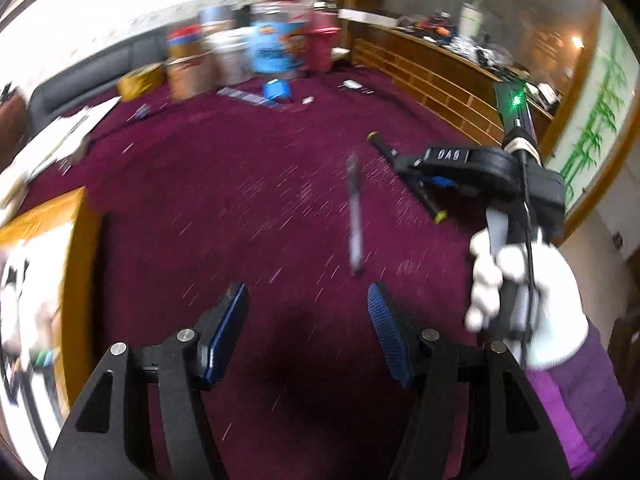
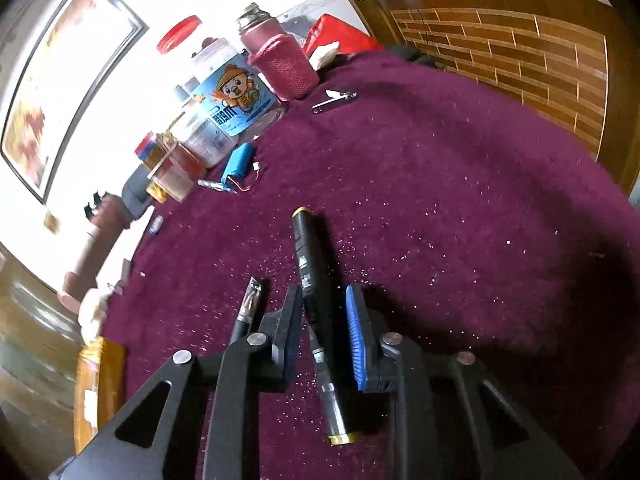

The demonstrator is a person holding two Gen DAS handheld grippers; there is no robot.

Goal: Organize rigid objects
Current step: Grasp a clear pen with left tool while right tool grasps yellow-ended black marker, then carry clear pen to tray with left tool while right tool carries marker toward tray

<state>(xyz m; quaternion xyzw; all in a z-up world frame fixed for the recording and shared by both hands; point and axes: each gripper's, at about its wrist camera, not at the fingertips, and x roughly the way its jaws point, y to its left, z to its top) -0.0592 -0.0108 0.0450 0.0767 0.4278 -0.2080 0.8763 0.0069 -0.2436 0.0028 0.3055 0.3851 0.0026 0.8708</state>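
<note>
A black pen with gold ends (image 2: 316, 300) lies on the maroon cloth between the fingers of my right gripper (image 2: 324, 320). The jaws stand either side of it with a small gap on the right side. The same pen (image 1: 408, 178) and right gripper (image 1: 424, 178) show at the right of the left wrist view. A second dark pen (image 1: 355, 216) lies on the cloth ahead of my left gripper (image 1: 306, 320), which is open and empty above the cloth. That pen (image 2: 246, 308) lies just left of my right gripper.
Jars, a pink bottle (image 2: 280, 60) and a blue-labelled container (image 2: 228, 108) stand at the far edge. A blue battery pack (image 2: 238, 166) and nail clippers (image 2: 334, 100) lie nearby. A wooden box (image 1: 48, 280) stands at the left. A wooden cabinet (image 2: 520, 60) is at the right.
</note>
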